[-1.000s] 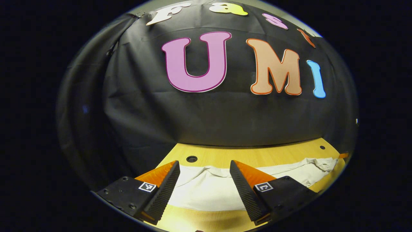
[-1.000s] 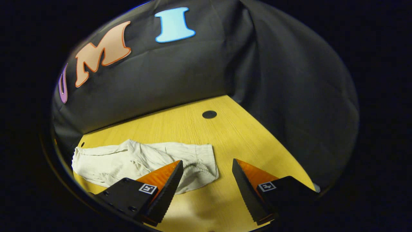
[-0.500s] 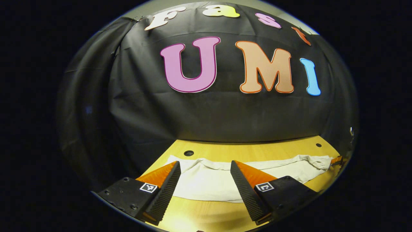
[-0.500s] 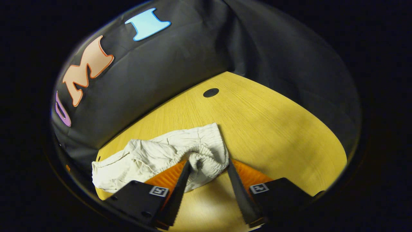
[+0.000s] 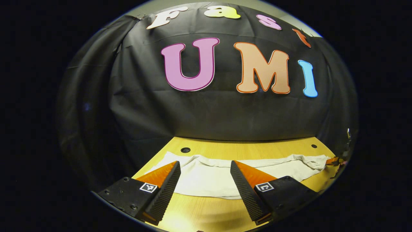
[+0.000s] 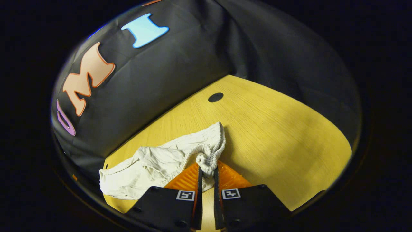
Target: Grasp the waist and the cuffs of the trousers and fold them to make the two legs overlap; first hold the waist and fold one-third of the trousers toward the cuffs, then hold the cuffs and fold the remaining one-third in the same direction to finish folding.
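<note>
Cream trousers (image 5: 209, 177) lie stretched across the wooden table (image 5: 251, 151). In the left gripper view my left gripper (image 5: 205, 165) hovers open over the near part of the cloth, fingers wide apart and holding nothing. The far end of the trousers bunches at the right, where a bit of the other gripper (image 5: 333, 160) peeks in. In the right gripper view my right gripper (image 6: 206, 169) is shut on the elastic waistband (image 6: 207, 158), which puckers up between the fingers. The rest of the trousers (image 6: 151, 166) trails off crumpled to the left.
Black cloth walls close in the table's back and sides. The tabletop (image 6: 283, 141) has round holes (image 6: 215, 97) (image 5: 185, 149) near its back corners. Bare wood spreads to the right of the waistband in the right gripper view.
My right gripper moved in on the waistband and shut on it, gathering the elastic. My left gripper backed off slightly and stayed open.
</note>
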A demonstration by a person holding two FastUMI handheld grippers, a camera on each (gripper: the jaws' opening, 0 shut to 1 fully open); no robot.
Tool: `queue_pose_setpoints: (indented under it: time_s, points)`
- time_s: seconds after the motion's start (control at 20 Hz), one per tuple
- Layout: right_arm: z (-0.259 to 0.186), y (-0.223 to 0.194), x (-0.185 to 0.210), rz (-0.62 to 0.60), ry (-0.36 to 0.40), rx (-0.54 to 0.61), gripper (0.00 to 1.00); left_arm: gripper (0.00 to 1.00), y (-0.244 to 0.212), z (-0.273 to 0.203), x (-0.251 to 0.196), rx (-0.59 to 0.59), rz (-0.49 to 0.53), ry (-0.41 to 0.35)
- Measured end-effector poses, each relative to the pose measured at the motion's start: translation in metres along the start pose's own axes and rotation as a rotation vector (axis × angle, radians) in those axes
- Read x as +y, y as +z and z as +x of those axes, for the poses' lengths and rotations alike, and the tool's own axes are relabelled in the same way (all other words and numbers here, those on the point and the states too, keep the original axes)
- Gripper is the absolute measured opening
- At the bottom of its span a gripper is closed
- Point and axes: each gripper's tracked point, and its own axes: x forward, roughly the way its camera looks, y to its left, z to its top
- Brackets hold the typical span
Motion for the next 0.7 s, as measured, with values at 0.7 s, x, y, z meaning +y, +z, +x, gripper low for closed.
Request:
queue_pose_setpoints:
  time_s: [0.7]
  points:
    - [-0.099,0.036,0.200,-0.243,0.173,-0.198,0.16,0.94,-0.022,0.015,0.057,0.038,-0.026,-0.030]
